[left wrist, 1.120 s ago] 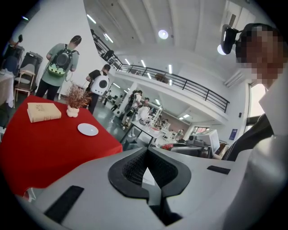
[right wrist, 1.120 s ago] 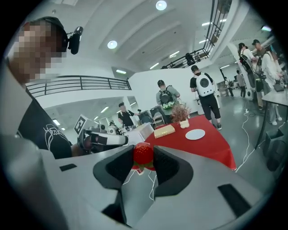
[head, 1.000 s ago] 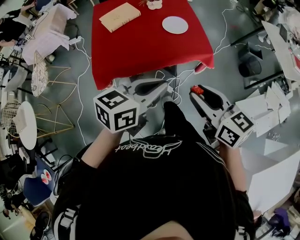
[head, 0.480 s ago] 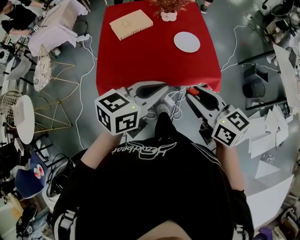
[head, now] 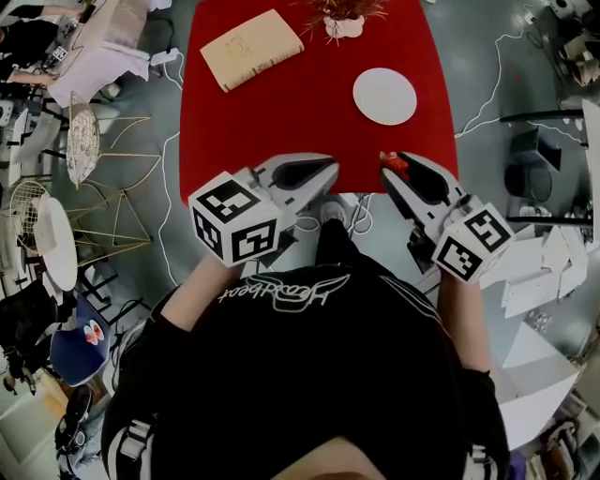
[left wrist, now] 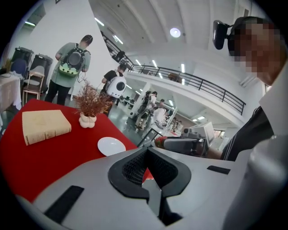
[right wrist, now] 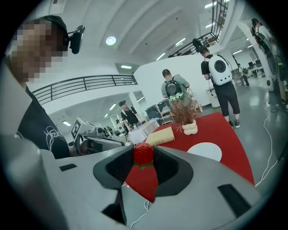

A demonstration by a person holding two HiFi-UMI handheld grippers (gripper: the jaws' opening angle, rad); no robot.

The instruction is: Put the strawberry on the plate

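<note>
While the right tool pinches the strawberry between its tips above the near edge of the red surface, the white plate lies apart at twelve o'clock from it. The left tool, at nine o'clock, is closed and empty.

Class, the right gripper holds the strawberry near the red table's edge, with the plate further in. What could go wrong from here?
The strawberry is pinched only at the tips of the right gripper; it might slip out or get squashed on the way. The plate looks shallow, so a drop from height could send the strawberry rolling onto the red cloth. Reaching too far might knock the vase beyond the plate.
</note>
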